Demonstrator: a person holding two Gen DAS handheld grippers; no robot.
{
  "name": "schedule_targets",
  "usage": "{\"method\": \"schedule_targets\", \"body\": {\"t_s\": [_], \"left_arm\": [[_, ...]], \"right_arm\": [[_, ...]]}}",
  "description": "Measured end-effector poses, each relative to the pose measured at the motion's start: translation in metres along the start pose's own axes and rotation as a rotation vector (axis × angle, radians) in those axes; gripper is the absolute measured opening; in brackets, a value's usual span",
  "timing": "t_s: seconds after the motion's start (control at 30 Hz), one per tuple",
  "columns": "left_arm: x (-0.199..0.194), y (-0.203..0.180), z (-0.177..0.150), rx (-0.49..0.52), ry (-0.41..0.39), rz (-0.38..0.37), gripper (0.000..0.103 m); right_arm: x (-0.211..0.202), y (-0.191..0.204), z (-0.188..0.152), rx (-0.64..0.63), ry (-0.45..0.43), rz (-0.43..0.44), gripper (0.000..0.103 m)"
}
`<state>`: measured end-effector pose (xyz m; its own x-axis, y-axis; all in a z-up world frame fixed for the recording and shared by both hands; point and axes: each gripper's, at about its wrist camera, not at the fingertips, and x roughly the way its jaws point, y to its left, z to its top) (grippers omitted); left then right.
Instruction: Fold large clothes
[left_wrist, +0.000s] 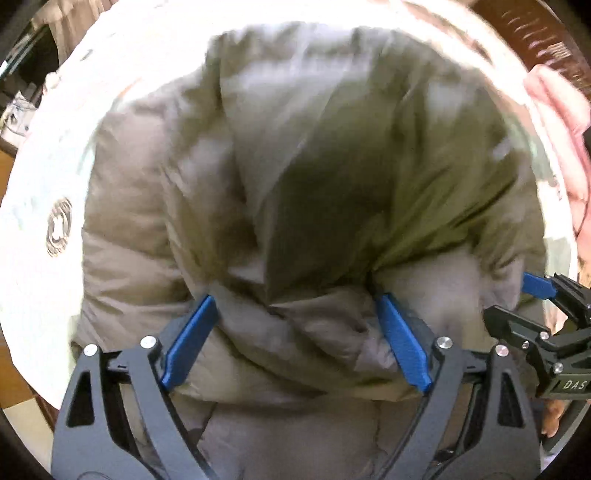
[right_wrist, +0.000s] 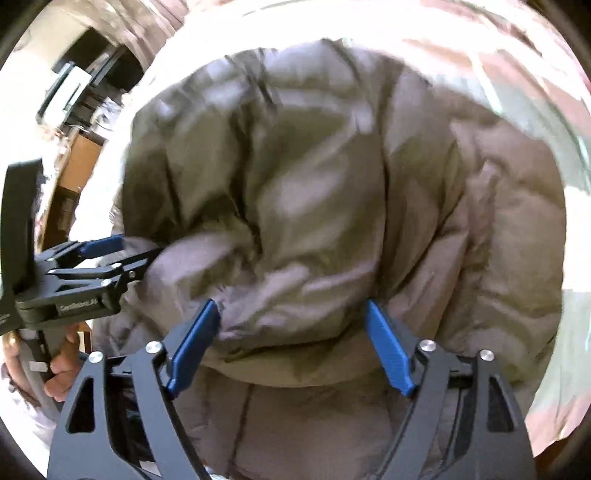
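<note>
Left wrist: both tongs (left_wrist: 295, 339) (right_wrist: 291, 345) spread wide around puffy jacket (left_wrist: 314, 166) folds

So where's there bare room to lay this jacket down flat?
The puffy grey-brown padded jacket covers the middle. The white bed cover lies bare left of it, around a round printed emblem, and along the far edge. It is crowded right, by the pink fabric.

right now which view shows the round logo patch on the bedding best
The left wrist view: the round logo patch sits on the white bedding left of the puffy jacket, blurred but whole. The right wrist view shows no patch, only the jacket and bedding.
</note>
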<state>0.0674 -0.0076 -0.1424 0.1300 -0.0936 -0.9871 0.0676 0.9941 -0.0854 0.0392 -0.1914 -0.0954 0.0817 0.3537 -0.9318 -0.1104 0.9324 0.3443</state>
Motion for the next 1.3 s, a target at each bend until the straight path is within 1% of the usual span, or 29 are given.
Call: {"method": "schedule_targets", "body": {"t_s": [0.07, 0.13, 0.2, 0.27, 0.3, 0.37, 0.43, 0.47, 0.53, 0.6, 0.7, 0.77, 0.8, 0.83, 0.9, 0.93, 0.97, 1.03, 1.1, 1.13, 1.2, 1.3], "left_arm": [[0.015, 0.004, -0.001, -0.020, 0.028, 0.018, 0.100], [0.024, 0.005, -0.001, -0.024, 0.038, 0.038, 0.101], [0.026, 0.003, -0.002, -0.015, 0.033, 0.061, 0.101], [0.020, -0.003, -0.005, 0.004, 0.007, 0.092, 0.101], [0.015, -0.006, -0.007, 0.014, -0.013, 0.103, 0.100], [-0.001, -0.013, -0.008, 0.053, -0.084, 0.131, 0.100], [-0.014, -0.019, -0.012, 0.081, -0.149, 0.140, 0.100], [-0.024, -0.020, -0.015, 0.099, -0.195, 0.142, 0.100], [-0.036, -0.022, -0.022, 0.126, -0.248, 0.145, 0.100], [-0.038, -0.025, -0.025, 0.139, -0.265, 0.143, 0.100], [-0.042, -0.024, -0.043, 0.168, -0.296, 0.160, 0.100], [-0.041, -0.022, -0.045, 0.189, -0.308, 0.176, 0.100], [-0.041, -0.028, -0.046, 0.197, -0.309, 0.186, 0.100], [-0.038, -0.030, -0.053, 0.205, -0.310, 0.201, 0.100], [-0.029, -0.032, -0.047, 0.214, -0.297, 0.229, 0.100], [-0.021, -0.032, -0.047, 0.213, -0.276, 0.239, 0.100], [-0.015, -0.036, -0.044, 0.207, -0.259, 0.238, 0.101], [-0.003, -0.031, -0.041, 0.185, -0.215, 0.234, 0.101], [0.003, -0.025, -0.037, 0.164, -0.174, 0.217, 0.101], [0.003, -0.021, -0.035, 0.143, -0.157, 0.191, 0.101], [-0.003, -0.009, -0.035, 0.109, -0.146, 0.136, 0.101], [-0.025, 0.025, -0.045, 0.043, -0.152, 0.034, 0.101]], "right_arm": [[0.021, -0.002, 0.008, 0.014, 0.018, -0.018, 0.093], [0.025, 0.002, 0.012, 0.003, 0.015, -0.045, 0.097], [0.024, 0.008, 0.012, -0.013, 0.016, -0.077, 0.098], [0.023, 0.013, 0.013, -0.025, 0.023, -0.085, 0.098], [0.017, 0.012, 0.014, -0.026, 0.028, -0.076, 0.098], [0.006, 0.017, 0.014, -0.011, 0.014, -0.054, 0.098], [-0.012, 0.013, 0.010, -0.006, -0.031, -0.025, 0.098], [-0.018, 0.008, 0.006, -0.010, -0.044, -0.022, 0.098], [-0.037, 0.003, 0.000, -0.023, -0.076, -0.027, 0.098], [-0.048, -0.003, -0.008, -0.022, -0.097, -0.039, 0.098], [-0.058, -0.016, -0.020, -0.006, -0.120, -0.029, 0.098], [-0.053, -0.027, -0.028, -0.007, -0.109, -0.029, 0.098], [-0.045, -0.031, -0.030, -0.007, -0.098, -0.047, 0.098], [-0.025, -0.031, -0.026, -0.005, -0.086, -0.064, 0.098], [-0.006, -0.038, -0.029, 0.011, -0.048, -0.088, 0.098], [0.003, -0.040, -0.030, 0.020, -0.029, -0.092, 0.098], [0.009, -0.041, -0.031, 0.030, -0.020, -0.095, 0.098], [0.019, -0.043, -0.032, 0.046, -0.010, -0.102, 0.098], [0.027, -0.047, -0.033, 0.068, 0.010, -0.114, 0.102], [0.029, -0.050, -0.034, 0.079, 0.016, -0.106, 0.102], [0.024, -0.053, -0.036, 0.078, 0.016, -0.092, 0.102], [-0.001, -0.059, -0.050, 0.063, -0.020, -0.122, 0.102]]}}
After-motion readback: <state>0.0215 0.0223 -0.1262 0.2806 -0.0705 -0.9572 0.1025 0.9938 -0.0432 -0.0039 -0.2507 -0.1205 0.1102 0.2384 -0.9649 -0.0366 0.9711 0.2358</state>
